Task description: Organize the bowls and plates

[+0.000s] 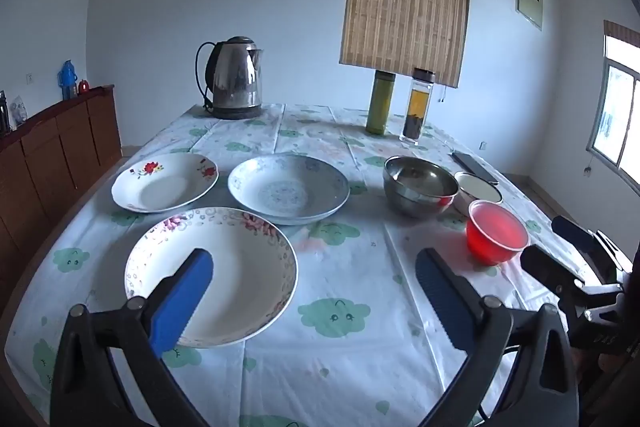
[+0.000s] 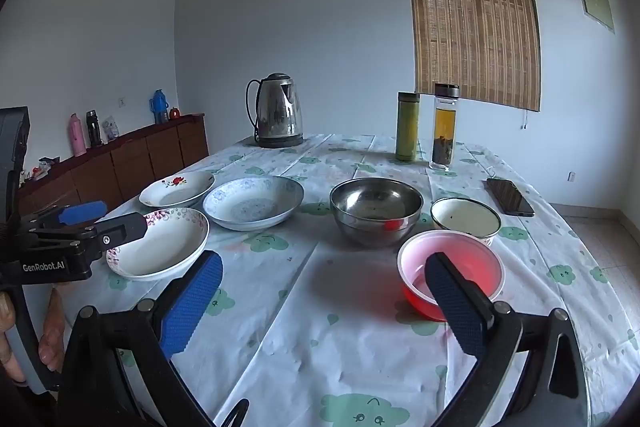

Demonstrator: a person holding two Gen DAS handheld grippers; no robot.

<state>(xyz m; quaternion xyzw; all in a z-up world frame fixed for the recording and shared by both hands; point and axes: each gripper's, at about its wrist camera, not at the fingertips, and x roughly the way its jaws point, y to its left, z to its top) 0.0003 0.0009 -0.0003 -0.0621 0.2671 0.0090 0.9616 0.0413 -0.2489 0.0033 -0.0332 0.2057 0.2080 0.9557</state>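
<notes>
Plates and bowls sit spread across the cloud-print tablecloth [image 1: 344, 347], nothing stacked yet, and both tools hover above the near edge with nothing in them. Left gripper [image 1: 314, 273] has its blue pads flung wide apart, its left pad hanging over the pink-flowered plate [image 1: 224, 267] at about seven o'clock on the table, no contact that I can make out. At ten o'clock lies the red-flowered plate [image 1: 160, 183], and just beside it toward the centre the blue-patterned plate [image 1: 288, 187]; whether their rims touch I cannot tell. Over on the other side, right gripper [image 2: 324, 273] is likewise spread to the full, its right pad in front of the red plastic bowl [image 2: 472, 259] at five o'clock, the bowl sitting free on the cloth. Behind that, the steel bowl [image 2: 376, 211] holds the two o'clock spot, and the white enamel bowl [image 2: 466, 219] sits at three o'clock, close to both. Far end now: an electric kettle [image 1: 234, 79] at eleven o'clock, a green flask [image 1: 382, 103] and a glass tea bottle [image 1: 418, 105] upright side by side at one o'clock, a dark phone [image 2: 510, 197] flat near the right edge. In the right wrist view a hand [image 2: 24, 343] grips the left tool's handle down at the left border
</notes>
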